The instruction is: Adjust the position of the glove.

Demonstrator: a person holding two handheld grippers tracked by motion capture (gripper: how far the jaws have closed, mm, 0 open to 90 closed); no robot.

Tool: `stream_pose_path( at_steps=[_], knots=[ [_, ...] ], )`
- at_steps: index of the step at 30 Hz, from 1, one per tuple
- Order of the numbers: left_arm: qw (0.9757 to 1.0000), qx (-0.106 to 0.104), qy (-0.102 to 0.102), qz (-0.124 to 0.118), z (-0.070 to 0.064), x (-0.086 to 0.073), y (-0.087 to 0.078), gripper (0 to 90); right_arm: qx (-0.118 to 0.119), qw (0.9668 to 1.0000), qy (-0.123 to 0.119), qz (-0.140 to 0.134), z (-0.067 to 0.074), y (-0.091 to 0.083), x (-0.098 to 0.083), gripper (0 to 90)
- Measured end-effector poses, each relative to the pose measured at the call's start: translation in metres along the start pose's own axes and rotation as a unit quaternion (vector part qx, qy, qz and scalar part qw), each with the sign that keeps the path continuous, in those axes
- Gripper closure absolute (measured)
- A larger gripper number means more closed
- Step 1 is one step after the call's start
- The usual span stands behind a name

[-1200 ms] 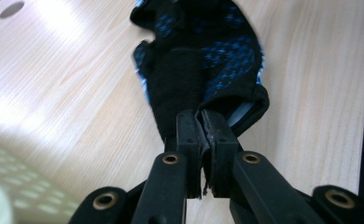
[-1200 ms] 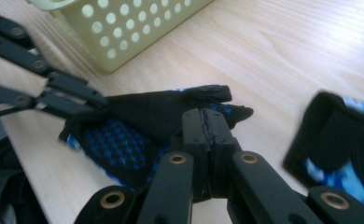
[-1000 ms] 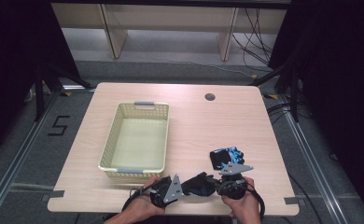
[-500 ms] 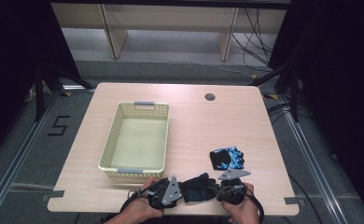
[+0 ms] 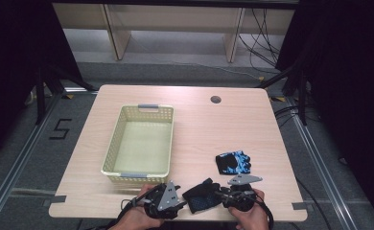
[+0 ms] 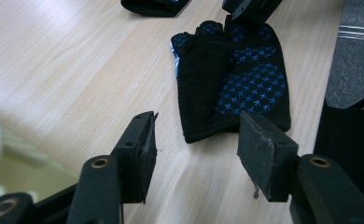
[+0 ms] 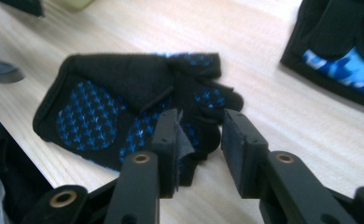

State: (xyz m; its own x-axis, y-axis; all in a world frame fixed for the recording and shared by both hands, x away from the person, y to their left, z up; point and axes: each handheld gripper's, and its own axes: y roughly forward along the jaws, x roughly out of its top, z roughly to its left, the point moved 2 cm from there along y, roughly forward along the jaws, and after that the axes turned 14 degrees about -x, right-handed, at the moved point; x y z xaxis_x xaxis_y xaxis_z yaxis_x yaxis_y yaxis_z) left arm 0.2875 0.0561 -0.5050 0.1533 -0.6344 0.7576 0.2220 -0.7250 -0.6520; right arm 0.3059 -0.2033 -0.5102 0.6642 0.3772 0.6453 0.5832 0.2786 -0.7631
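A black glove [image 5: 202, 195] with blue dots lies flat at the near table [image 5: 252, 124] edge, between the left gripper [image 6: 196, 154] and the right gripper [image 7: 199, 140]. Both sets of jaws have just been opening; the glove is released, its fingers lying between the right jaws, untouched. A second glove [image 5: 233, 162] lies just beyond. The laying-down step appears finished. Next, a fresh grasp is probably called for, perhaps toward the basket [image 5: 109, 158] at the left.
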Motion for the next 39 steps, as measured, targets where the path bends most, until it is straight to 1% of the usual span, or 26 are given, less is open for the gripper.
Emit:
stream_pose_path(
  at_steps=[4, 5, 6, 7, 10, 11, 13, 14, 16, 18, 19, 20, 21, 22, 23, 24, 26, 27, 29, 30, 31, 32, 33, 37, 38, 39],
  knots=[
    [0.9996, -0.009, -0.025, -0.012, -0.005, -0.007, -0.012, 39.3, -0.008, 0.9987, 0.005, -0.049, -0.009, -0.008, 0.007, 64.1],
    [0.999, -0.017, -0.039, -0.011, -0.005, -0.008, -0.015, 37.7, -0.012, 0.9984, 0.023, -0.049, -0.01, -0.012, 0.008, 63.5],
    [0.9987, -0.018, -0.046, -0.015, -0.003, -0.011, -0.017, 36.4, -0.016, 0.9978, 0.019, -0.061, -0.014, -0.012, 0.009, 62.2],
    [0.9977, -0.022, -0.063, -0.015, -0.003, -0.013, -0.02, 35.0, -0.02, 0.9973, 0.025, -0.066, -0.017, -0.013, 0.009, 61.1],
    [0.9976, -0.017, -0.066, -0.016, 0.0, -0.017, -0.025, 33.1, -0.033, 0.9959, 0.036, -0.077, -0.026, -0.013, 0.01, 60.5],
    [0.9964, -0.018, -0.081, -0.02, 0.001, -0.022, -0.03, 32.9, -0.032, 0.9961, 0.04, -0.072, -0.028, -0.012, 0.01, 60.4],
    [0.9959, -0.019, -0.088, -0.012, 0.003, -0.026, -0.034, 32.5, -0.045, 0.995, 0.044, -0.078, -0.033, -0.01, 0.011, 60.1],
    [0.9954, -0.014, -0.092, -0.023, 0.003, -0.027, -0.035, 32.3, -0.044, 0.9952, 0.046, -0.074, -0.035, -0.01, 0.012, 59.8],
    [0.9951, -0.01, -0.096, -0.02, 0.004, -0.03, -0.037, 32.1, -0.046, 0.995, 0.05, -0.074, -0.037, -0.008, 0.014, 59.5],
    [0.9953, -0.017, -0.094, -0.014, 0.006, -0.032, -0.041, 31.9, -0.053, 0.9944, 0.053, -0.075, -0.039, -0.005, 0.018, 59.5],
    [0.9944, -0.018, -0.102, -0.016, 0.006, -0.033, -0.041, 31.8, -0.056, 0.9944, 0.045, -0.078, -0.041, -0.003, 0.02, 59.4],
    [0.9941, -0.014, -0.105, -0.022, 0.006, -0.034, -0.042, 31.7, -0.056, 0.994, 0.049, -0.08, -0.042, -0.001, 0.022, 59.3],
    [0.9951, -0.01, -0.096, -0.021, 0.007, -0.035, -0.043, 31.6, -0.06, 0.994, 0.05, -0.077, -0.043, 0.0, 0.024, 59.3],
    [0.9938, -0.007, -0.107, -0.027, 0.006, -0.036, -0.043, 31.5, -0.059, 0.9942, 0.048, -0.076, -0.044, 0.002, 0.026, 59.0],
    [0.9946, -0.002, -0.102, -0.018, 0.008, -0.038, -0.044, 31.4, -0.063, 0.9939, 0.052, -0.074, -0.044, 0.004, 0.028, 58.5],
    [0.9934, -0.01, -0.112, -0.024, 0.007, -0.039, -0.044, 31.3, -0.06, 0.9941, 0.047, -0.078, -0.046, 0.007, 0.03, 58.3],
    [0.9942, -0.005, -0.105, -0.022, 0.008, -0.04, -0.045, 31.1, -0.065, 0.9942, 0.048, -0.071, -0.048, 0.011, 0.035, 57.5],
    [0.9924, -0.004, -0.12, -0.029, 0.007, -0.041, -0.044, 31.0, -0.065, 0.9941, 0.047, -0.073, -0.048, 0.015, 0.037, 57.2],
    [0.993, -0.001, -0.116, -0.023, 0.008, -0.043, -0.047, 30.9, -0.07, 0.994, 0.042, -0.073, -0.051, 0.021, 0.041, 56.3],
    [0.9921, -0.005, -0.122, -0.029, 0.007, -0.044, -0.047, 30.8, -0.07, 0.9944, 0.048, -0.064, -0.051, 0.022, 0.043, 56.2],
    [0.993, 0.0, -0.116, -0.023, 0.008, -0.045, -0.05, 30.8, -0.074, 0.9942, 0.04, -0.067, -0.052, 0.025, 0.044, 55.5],
    [0.9918, 0.0, -0.124, -0.031, 0.008, -0.045, -0.05, 30.7, -0.073, 0.9938, 0.037, -0.075, -0.053, 0.029, 0.046, 54.9],
    [0.9928, 0.005, -0.118, -0.023, 0.01, -0.047, -0.053, 30.5, -0.072, 0.9945, 0.046, -0.06, -0.052, 0.028, 0.048, 54.4],
    [0.9905, 0.011, -0.134, -0.026, 0.01, -0.055, -0.058, 29.5, -0.077, 0.9946, 0.04, -0.057, -0.052, 0.034, 0.052, 52.4],
    [0.9908, 0.01, -0.133, -0.023, 0.01, -0.056, -0.059, 29.5, -0.072, 0.9948, 0.049, -0.052, -0.051, 0.035, 0.053, 52.1],
    [0.9911, 0.013, -0.132, -0.017, 0.01, -0.057, -0.061, 29.4, -0.072, 0.995, 0.041, -0.055, -0.052, 0.037, 0.054, 51.7]
  ],
)
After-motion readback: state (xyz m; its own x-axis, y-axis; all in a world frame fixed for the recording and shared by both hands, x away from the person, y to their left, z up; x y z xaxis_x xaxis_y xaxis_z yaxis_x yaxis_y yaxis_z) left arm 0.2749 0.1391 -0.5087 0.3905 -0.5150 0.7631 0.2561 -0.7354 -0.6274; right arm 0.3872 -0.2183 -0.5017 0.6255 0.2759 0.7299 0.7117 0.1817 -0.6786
